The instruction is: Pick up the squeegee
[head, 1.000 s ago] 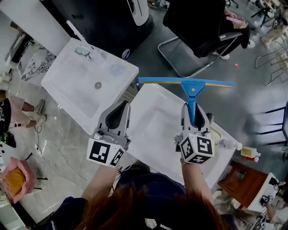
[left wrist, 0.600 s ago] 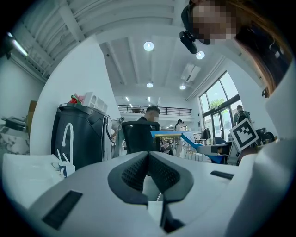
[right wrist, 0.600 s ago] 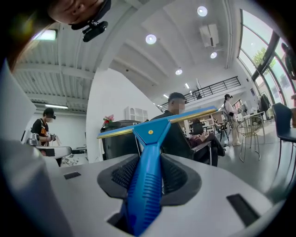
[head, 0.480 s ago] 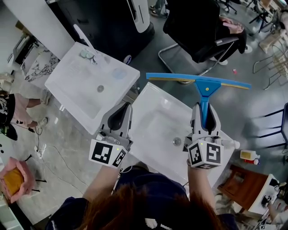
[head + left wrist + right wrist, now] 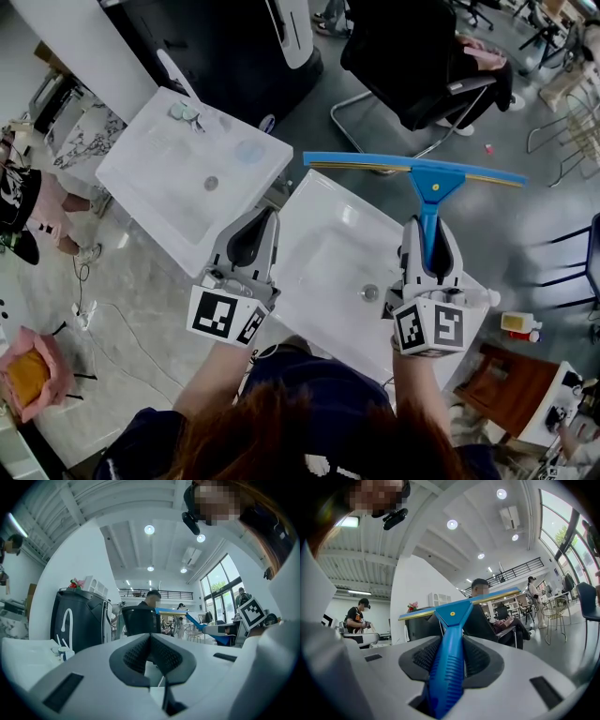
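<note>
The blue squeegee (image 5: pixel 427 192) has a long blade with a yellow edge and a ribbed blue handle (image 5: pixel 449 667). My right gripper (image 5: pixel 428 246) is shut on that handle and holds the squeegee in the air above the white sink (image 5: pixel 328 258), blade pointing away from me. In the left gripper view the squeegee (image 5: pixel 197 620) shows at the right. My left gripper (image 5: pixel 251 234) hovers at the left edge of that sink, shut, its dark pads (image 5: pixel 140 656) touching with nothing between them.
A second white sink (image 5: pixel 183 169) with a faucet and small cups lies to the left. A black chair (image 5: pixel 422 56) stands beyond the sinks. A person (image 5: pixel 28 216) stands at the far left. A spray bottle (image 5: pixel 520 323) sits at the right.
The right gripper has lifted the squeegee up and to the right. The left gripper has risen slightly and stays shut.
</note>
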`<state>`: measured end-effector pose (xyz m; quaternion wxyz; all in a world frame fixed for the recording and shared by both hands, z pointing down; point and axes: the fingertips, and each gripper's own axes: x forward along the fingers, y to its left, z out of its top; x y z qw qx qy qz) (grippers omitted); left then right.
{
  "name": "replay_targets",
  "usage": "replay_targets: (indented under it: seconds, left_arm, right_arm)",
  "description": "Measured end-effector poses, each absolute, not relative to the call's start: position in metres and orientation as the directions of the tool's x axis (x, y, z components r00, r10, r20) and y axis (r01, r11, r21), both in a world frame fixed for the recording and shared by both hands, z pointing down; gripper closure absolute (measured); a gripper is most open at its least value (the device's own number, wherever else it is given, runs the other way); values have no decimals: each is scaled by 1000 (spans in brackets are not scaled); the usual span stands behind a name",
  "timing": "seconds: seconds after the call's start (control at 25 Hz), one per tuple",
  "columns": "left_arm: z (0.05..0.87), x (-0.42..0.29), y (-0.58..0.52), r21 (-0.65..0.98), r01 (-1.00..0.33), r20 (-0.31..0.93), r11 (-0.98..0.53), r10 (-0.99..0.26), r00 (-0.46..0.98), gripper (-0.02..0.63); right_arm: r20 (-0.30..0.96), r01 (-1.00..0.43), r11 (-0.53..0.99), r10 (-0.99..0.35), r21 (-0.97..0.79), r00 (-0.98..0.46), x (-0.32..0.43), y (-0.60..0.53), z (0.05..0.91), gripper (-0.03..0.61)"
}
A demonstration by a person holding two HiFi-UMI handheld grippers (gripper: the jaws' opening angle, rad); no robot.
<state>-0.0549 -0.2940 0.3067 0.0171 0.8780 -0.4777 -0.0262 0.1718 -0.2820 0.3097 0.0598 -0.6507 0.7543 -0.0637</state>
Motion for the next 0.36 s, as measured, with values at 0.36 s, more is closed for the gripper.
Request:
replay_targets:
  seconds: [0.36]
  left_arm:
    - [305, -55, -291, 47, -838, -36, -544, -839, 543, 594]
  right_arm:
    - [-37, -976, 141, -990, -168, -137, 175, -278, 301, 422]
